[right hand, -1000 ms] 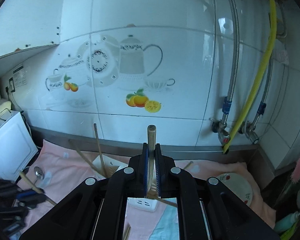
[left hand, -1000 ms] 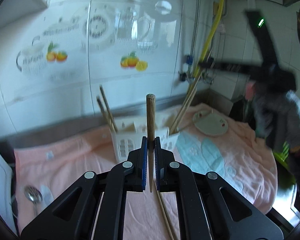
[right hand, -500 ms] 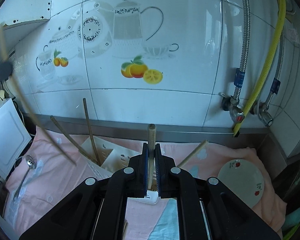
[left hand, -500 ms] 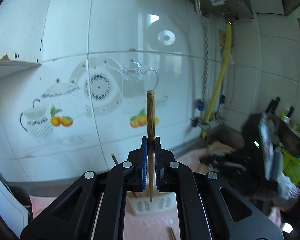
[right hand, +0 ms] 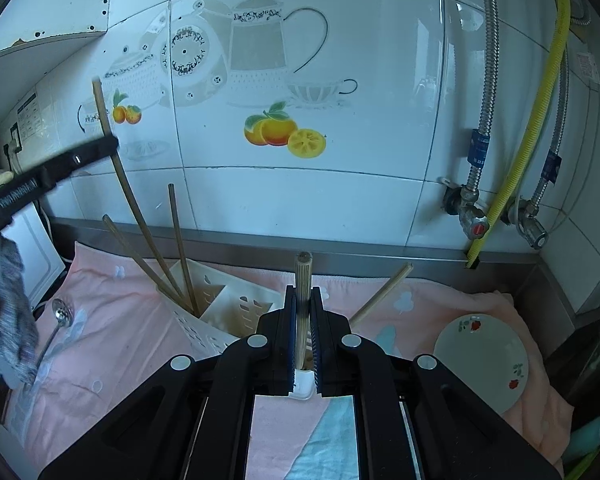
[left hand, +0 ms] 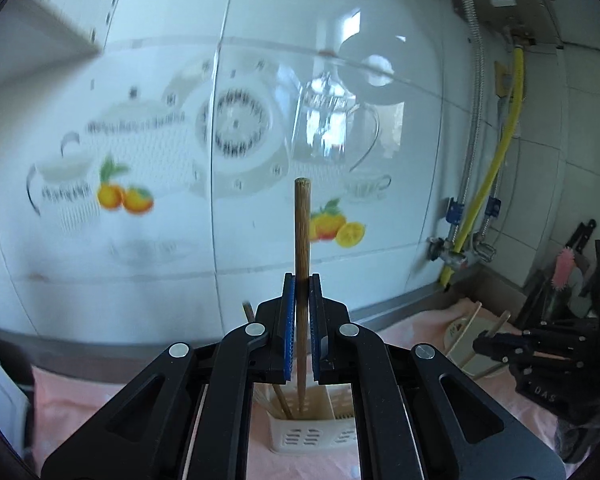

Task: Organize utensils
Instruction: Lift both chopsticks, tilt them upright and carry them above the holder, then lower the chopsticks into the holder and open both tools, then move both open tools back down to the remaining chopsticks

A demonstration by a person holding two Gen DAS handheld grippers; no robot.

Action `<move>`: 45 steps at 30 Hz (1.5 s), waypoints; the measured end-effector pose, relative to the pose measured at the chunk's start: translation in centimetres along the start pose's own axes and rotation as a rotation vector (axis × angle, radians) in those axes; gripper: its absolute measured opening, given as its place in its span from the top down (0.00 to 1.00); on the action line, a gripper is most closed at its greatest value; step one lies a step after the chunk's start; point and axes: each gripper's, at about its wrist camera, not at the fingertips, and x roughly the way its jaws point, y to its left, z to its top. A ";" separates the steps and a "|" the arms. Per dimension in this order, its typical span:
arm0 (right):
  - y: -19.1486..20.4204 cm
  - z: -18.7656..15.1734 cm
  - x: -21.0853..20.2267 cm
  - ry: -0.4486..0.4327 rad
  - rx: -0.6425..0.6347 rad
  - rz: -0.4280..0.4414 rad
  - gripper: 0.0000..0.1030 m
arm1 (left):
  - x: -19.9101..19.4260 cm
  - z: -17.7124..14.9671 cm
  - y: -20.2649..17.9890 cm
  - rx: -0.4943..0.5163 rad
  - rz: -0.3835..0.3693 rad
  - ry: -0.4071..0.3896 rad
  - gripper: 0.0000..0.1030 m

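Observation:
My left gripper [left hand: 301, 328] is shut on a brown wooden chopstick [left hand: 302, 236] held upright, its lower tip inside the white slotted utensil holder [left hand: 300, 436]. My right gripper [right hand: 303, 336] is shut on a pale wooden chopstick [right hand: 302, 280], also upright over the same holder [right hand: 220, 312]. In the right wrist view the left gripper [right hand: 108, 144] enters from the left, with its chopstick [right hand: 120, 184] slanting down into the holder's left compartment beside two other chopsticks [right hand: 178, 240]. Another pale chopstick [right hand: 384, 292] leans out of the holder to the right.
A pink towel [right hand: 100, 360] covers the counter. A metal spoon [right hand: 58, 320] lies on it at the left. A small floral plate [right hand: 484, 356] sits at the right. Tiled wall, water valves [right hand: 472, 216] and a yellow hose [right hand: 536, 120] stand behind. A white appliance [right hand: 40, 248] is at far left.
The left gripper has lowered its chopstick tip into the holder. The right gripper has tilted downward and come closer over the holder with its chopstick.

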 end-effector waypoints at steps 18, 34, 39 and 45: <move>0.1 0.1 -2.0 -0.044 0.015 0.001 0.76 | 0.5 -2.3 0.4 -0.004 -0.003 0.100 0.74; 2.4 -5.2 -9.5 -0.138 -0.032 0.002 0.49 | -7.5 -5.9 1.6 -0.029 0.020 0.086 0.23; 3.7 -9.1 -10.5 -0.118 -0.070 -0.007 0.40 | -9.9 -8.6 2.9 -0.085 0.025 0.101 0.20; 5.6 -14.7 -10.2 -0.058 -0.100 -0.013 0.40 | -12.2 -11.8 4.4 -0.139 0.037 0.122 0.18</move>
